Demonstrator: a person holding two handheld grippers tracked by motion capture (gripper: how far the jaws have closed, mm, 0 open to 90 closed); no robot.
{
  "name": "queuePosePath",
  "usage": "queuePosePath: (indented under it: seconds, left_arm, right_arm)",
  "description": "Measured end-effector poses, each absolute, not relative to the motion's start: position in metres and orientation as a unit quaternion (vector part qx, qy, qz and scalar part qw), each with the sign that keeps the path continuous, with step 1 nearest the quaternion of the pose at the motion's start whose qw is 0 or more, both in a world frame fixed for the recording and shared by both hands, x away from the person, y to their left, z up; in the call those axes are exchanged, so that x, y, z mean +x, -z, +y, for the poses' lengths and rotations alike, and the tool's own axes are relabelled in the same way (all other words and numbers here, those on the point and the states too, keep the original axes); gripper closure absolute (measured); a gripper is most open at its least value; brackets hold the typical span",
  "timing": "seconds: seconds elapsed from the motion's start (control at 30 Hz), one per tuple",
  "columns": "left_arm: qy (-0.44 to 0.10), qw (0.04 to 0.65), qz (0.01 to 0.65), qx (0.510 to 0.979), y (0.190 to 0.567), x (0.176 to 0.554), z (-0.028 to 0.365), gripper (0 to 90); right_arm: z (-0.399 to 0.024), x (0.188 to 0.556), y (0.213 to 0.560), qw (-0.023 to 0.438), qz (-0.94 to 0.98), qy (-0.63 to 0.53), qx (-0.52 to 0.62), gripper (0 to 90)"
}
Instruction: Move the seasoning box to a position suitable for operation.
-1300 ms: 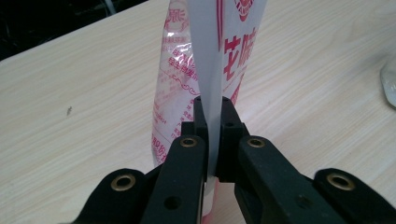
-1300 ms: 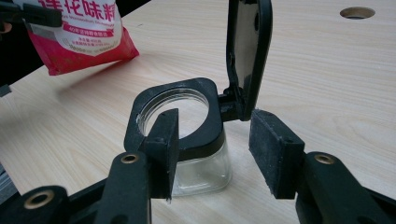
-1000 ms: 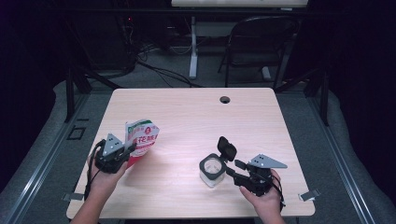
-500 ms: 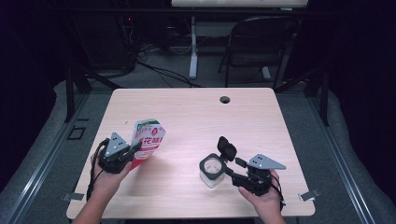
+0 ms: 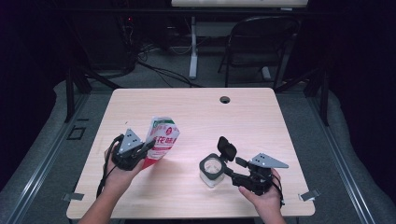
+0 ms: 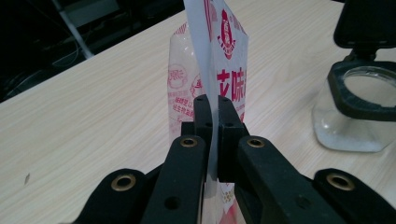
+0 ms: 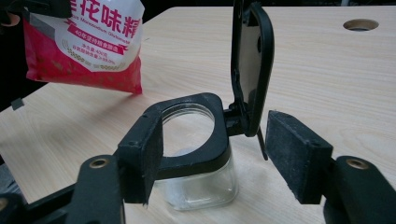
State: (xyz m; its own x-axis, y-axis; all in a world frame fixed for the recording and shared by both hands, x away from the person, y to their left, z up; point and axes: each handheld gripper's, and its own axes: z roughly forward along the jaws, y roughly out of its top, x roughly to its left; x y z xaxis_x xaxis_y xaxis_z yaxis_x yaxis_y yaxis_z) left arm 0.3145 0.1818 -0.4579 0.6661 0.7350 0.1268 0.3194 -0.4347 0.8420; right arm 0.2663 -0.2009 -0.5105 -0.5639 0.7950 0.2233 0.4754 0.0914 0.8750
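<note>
A red and white printed pouch (image 5: 162,140) hangs tilted above the table's left half, with my left gripper (image 5: 146,149) shut on its flat side seam (image 6: 211,70). The left gripper's (image 6: 212,109) two jaws press together on that seam. A small clear square jar (image 5: 211,171) with a black collar stands at the front middle, its flip lid (image 5: 227,148) upright and open. My right gripper (image 7: 219,154) straddles the jar (image 7: 198,186); its jaws have just been opening and the right pad (image 7: 294,158) stands clear of it. White powder lies in the jar's bottom.
The light wooden table (image 5: 261,121) has a round cable hole (image 5: 225,99) near its far edge. A black chair (image 5: 259,44) and a desk leg with cables stand on the floor beyond it. The pouch (image 7: 88,42) hovers to the jar's far left in the right gripper view.
My left hand has carried the pouch to the right and a little up, nearer the jar. The right hand and the jar have stayed where they were.
</note>
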Motion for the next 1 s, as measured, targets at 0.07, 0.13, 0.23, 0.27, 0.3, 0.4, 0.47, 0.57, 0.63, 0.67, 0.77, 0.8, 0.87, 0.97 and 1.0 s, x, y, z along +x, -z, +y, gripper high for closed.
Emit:
queuePosePath:
  seconds: [0.07, 0.13, 0.23, 0.27, 0.3, 0.4, 0.47, 0.57, 0.63, 0.67, 0.77, 0.8, 0.87, 0.97, 1.0]
  left_arm:
    - [-0.246, 0.423, 0.317, 0.813, 0.455, 0.315, 0.175, 90.0]
    - [-0.243, 0.426, 0.313, 0.813, 0.454, 0.315, 0.17, 90.0]
    - [-0.24, 0.43, 0.302, 0.817, 0.452, 0.315, 0.16, 90.0]
    - [-0.239, 0.431, 0.299, 0.817, 0.451, 0.315, 0.157, 90.0]
    - [-0.238, 0.432, 0.297, 0.817, 0.451, 0.315, 0.155, 90.0]
    - [-0.234, 0.437, 0.289, 0.819, 0.449, 0.315, 0.146, 90.0]
    - [-0.227, 0.441, 0.287, 0.819, 0.449, 0.315, 0.141, 90.0]
    - [-0.223, 0.445, 0.283, 0.82, 0.45, 0.314, 0.137, 90.0]
    - [-0.219, 0.445, 0.281, 0.822, 0.452, 0.314, 0.135, 90.0]
    - [-0.217, 0.445, 0.281, 0.822, 0.454, 0.313, 0.134, 90.0]
    - [-0.21, 0.443, 0.281, 0.825, 0.461, 0.313, 0.135, 90.0]
    - [-0.206, 0.449, 0.284, 0.822, 0.462, 0.312, 0.136, 90.0]
    - [-0.203, 0.454, 0.289, 0.818, 0.463, 0.311, 0.14, 90.0]
    - [-0.196, 0.458, 0.296, 0.815, 0.465, 0.31, 0.145, 90.0]
    - [-0.195, 0.459, 0.299, 0.814, 0.466, 0.309, 0.148, 90.0]
  right_arm:
    - [-0.201, 0.266, 0.51, 0.157, 0.72, -0.513, 0.441, 34.9]
    - [-0.202, 0.266, 0.51, 0.155, 0.714, -0.52, 0.442, 33.0]
    - [-0.202, 0.266, 0.51, 0.152, 0.708, -0.527, 0.445, 31.3]
    - [-0.203, 0.266, 0.509, 0.152, 0.707, -0.529, 0.445, 30.7]
    - [-0.203, 0.266, 0.509, 0.151, 0.705, -0.53, 0.446, 30.2]
    - [-0.202, 0.266, 0.509, 0.145, 0.705, -0.532, 0.446, 29.8]
    - [-0.202, 0.266, 0.51, 0.141, 0.704, -0.534, 0.446, 28.8]
    - [-0.202, 0.266, 0.51, 0.137, 0.703, -0.534, 0.449, 27.7]
    - [-0.201, 0.266, 0.51, 0.134, 0.7, -0.538, 0.45, 27.2]
    - [-0.201, 0.266, 0.51, 0.134, 0.7, -0.538, 0.45, 27.1]
    - [-0.201, 0.266, 0.511, 0.13, 0.7, -0.54, 0.449, 25.9]
    - [-0.201, 0.266, 0.511, 0.129, 0.7, -0.54, 0.448, 25.7]
    - [-0.2, 0.266, 0.511, 0.126, 0.7, -0.543, 0.445, 25.3]
    - [-0.197, 0.266, 0.51, 0.127, 0.704, -0.541, 0.443, 22.9]
    - [-0.197, 0.266, 0.51, 0.128, 0.704, -0.54, 0.442, 22.9]
